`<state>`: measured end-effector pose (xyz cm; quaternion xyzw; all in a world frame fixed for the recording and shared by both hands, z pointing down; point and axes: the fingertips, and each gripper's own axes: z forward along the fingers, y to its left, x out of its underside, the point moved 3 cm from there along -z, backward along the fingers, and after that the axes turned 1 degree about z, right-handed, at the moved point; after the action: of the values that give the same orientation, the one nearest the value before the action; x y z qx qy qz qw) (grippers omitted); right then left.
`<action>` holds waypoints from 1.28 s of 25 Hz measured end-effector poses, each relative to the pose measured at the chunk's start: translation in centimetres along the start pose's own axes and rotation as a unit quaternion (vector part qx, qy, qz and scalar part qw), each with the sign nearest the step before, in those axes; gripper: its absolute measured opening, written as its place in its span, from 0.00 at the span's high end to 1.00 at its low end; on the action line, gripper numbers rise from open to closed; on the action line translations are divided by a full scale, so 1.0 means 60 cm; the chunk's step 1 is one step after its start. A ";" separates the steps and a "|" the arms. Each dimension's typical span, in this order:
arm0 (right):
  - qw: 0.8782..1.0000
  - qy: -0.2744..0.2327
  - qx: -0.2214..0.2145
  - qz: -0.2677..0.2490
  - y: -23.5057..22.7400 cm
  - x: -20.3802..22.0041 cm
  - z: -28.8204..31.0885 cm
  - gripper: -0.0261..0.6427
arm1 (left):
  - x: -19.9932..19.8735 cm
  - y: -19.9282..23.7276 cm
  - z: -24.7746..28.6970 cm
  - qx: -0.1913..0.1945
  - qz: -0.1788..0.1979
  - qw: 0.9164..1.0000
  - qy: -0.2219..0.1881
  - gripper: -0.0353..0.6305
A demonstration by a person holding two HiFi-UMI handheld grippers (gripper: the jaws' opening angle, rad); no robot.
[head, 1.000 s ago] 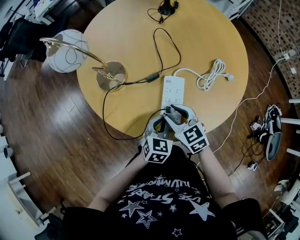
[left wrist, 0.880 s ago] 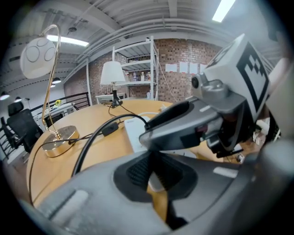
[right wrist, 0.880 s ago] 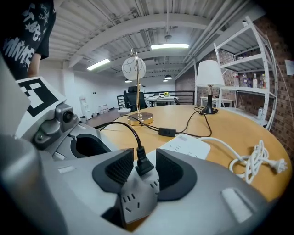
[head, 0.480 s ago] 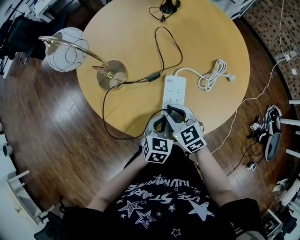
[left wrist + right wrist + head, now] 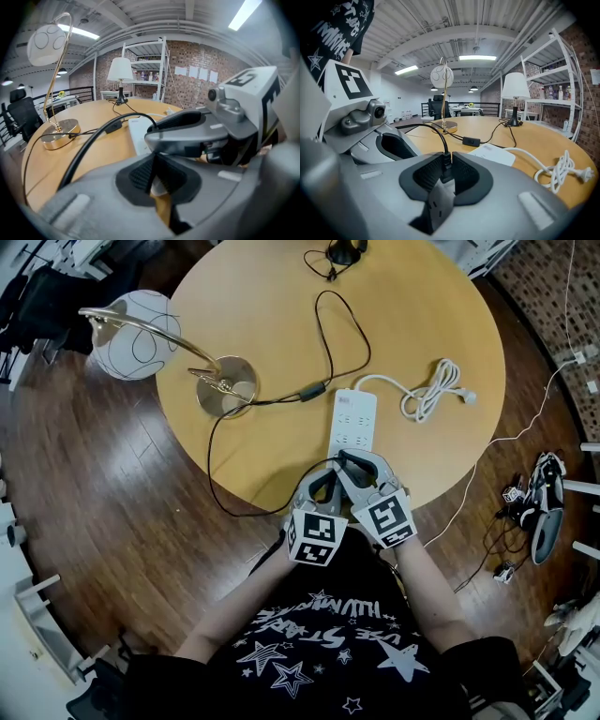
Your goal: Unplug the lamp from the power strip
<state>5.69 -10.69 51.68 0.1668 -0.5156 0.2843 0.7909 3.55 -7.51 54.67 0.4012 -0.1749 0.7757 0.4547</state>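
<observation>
A white power strip lies on the round wooden table, its near end under both grippers. The lamp has a gold base and a white globe shade hanging over the left edge. Its black cord loops off the table and back to a black plug seated in the strip's near end. My right gripper is closing, its pads pressing on that plug. Beside it, my left gripper is shut on the strip's near end, a pale edge showing between the pads.
The strip's own white cable lies coiled at the right of the table. The cord's inline switch sits left of the strip. A black cabled object is at the far edge. Shoes and wires lie on the floor, right.
The right gripper's jaws have narrowed around the black plug. Both grippers have stayed over the strip's near end; the plug is still seated.
</observation>
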 end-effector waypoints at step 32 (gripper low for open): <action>0.997 -0.037 0.018 -0.058 0.008 -0.088 -0.012 0.88 | -0.002 0.003 0.006 0.005 0.002 1.000 -0.001 0.94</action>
<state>4.31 -11.38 46.57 0.2212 -0.5287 0.2409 0.7833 3.61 -7.87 54.82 0.4042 -0.1718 0.7770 0.4510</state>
